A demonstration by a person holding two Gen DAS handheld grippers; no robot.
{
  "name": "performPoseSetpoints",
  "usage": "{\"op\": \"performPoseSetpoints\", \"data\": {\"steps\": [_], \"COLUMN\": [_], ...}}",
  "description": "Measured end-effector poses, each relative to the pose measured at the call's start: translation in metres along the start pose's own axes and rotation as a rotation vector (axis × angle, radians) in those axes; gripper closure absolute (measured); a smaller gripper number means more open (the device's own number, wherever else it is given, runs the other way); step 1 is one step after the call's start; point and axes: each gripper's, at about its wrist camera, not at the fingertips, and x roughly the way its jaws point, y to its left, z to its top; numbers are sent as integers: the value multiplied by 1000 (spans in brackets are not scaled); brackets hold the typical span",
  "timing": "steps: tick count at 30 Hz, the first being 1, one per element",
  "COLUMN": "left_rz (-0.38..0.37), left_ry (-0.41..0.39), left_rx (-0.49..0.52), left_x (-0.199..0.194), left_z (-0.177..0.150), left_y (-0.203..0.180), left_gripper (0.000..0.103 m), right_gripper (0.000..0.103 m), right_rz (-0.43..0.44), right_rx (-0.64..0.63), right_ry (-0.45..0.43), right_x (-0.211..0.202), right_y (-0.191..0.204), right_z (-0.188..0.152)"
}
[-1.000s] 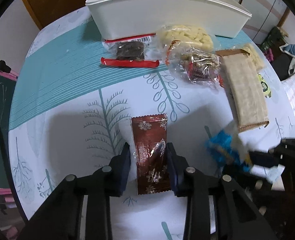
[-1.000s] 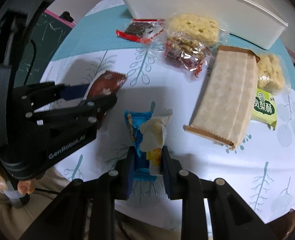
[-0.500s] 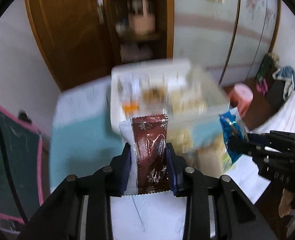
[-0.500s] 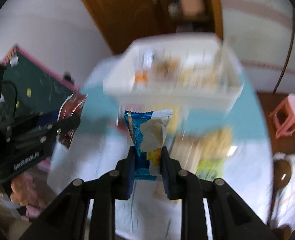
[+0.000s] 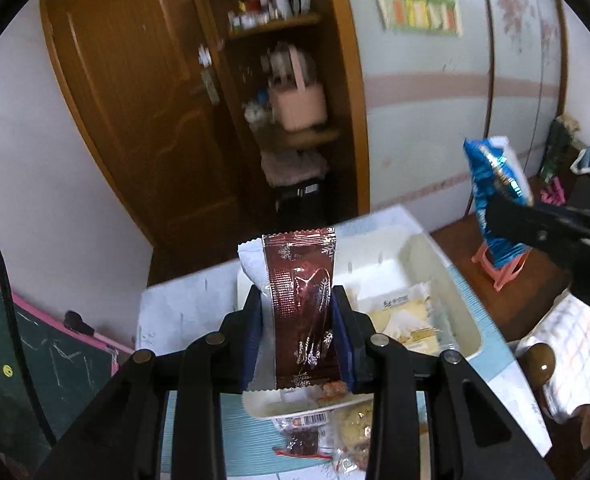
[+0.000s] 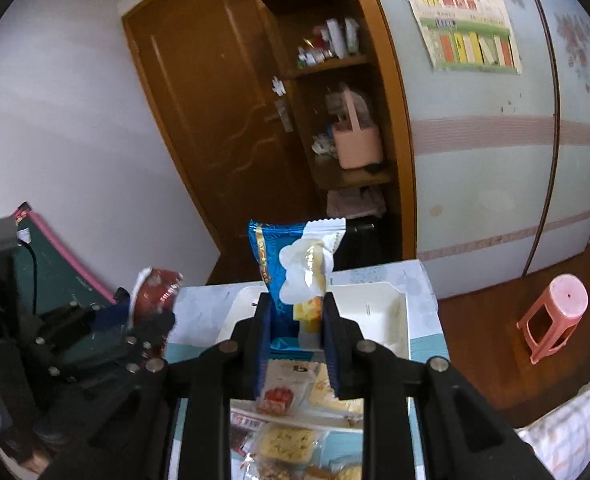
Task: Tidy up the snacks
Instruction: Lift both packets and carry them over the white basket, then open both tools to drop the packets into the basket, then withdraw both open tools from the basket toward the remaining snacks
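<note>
Both packets had left the bench: left tool (image 5: pixel 298 330) gripping brown packet (image 5: pixel 301 308), right tool (image 6: pixel 297 330) gripping blue packet (image 6: pixel 291 268), raised over white bin (image 5: pixel 451 292).

The table (image 5: pixel 199 312) wore a teal-and-white cloth. A white bin (image 5: pixel 451 280) stood on it. Wrapped snacks (image 6: pixel 287 444) lay beside the bin.

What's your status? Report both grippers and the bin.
Left gripper shut on brown packet. Right gripper shut on blue packet. Both above white bin. Nothing in the way.
</note>
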Motion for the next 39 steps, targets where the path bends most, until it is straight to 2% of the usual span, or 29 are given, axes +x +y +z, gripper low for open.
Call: {"op": "performPoseSetpoints", "data": {"steps": [5,8,12,16,17,18,19,20,24,26,39], "left_rz": [39,74,94,100,97,93,87,105,101,98,88], "left_ry": [154,220,279,317,321,326,322,304,311,313,263], "left_rx": [-13,-15,-18,5,10,16,18,24,50,45,-28], "left_x": [80,115,141,154,152,153,154,152,152,150,110], "left_z": [-10,-20,-40,-45,-46,-47,-47,-48,-49,-50,-53], "left_y": [-4,-1,3,-4,-5,-8,-8,-10,-14,-15,-3], "left_gripper": [72,72,72,69,56,28,14,7,7,7,7], "right_gripper": [80,80,80,79,78,78,72,59,44,42,41], "right_rz": [-45,-52,-52,-38,-37,-37,-41,-49,-93,-85,-65], "right_rx": [-19,-17,-12,-20,-27,-37,-48,-61,-75,-57,-6], "right_ry": [99,156,235,313,323,331,334,332,292,285,225], "right_x": [60,89,119,144,147,149,151,151,143,140,105], "right_y": [-9,-14,-22,-25,-24,-23,-22,-21,-24,-27,-25], "right_z": [-16,-32,-55,-72,-75,-78,-79,-81,-83,-83,-85]}}
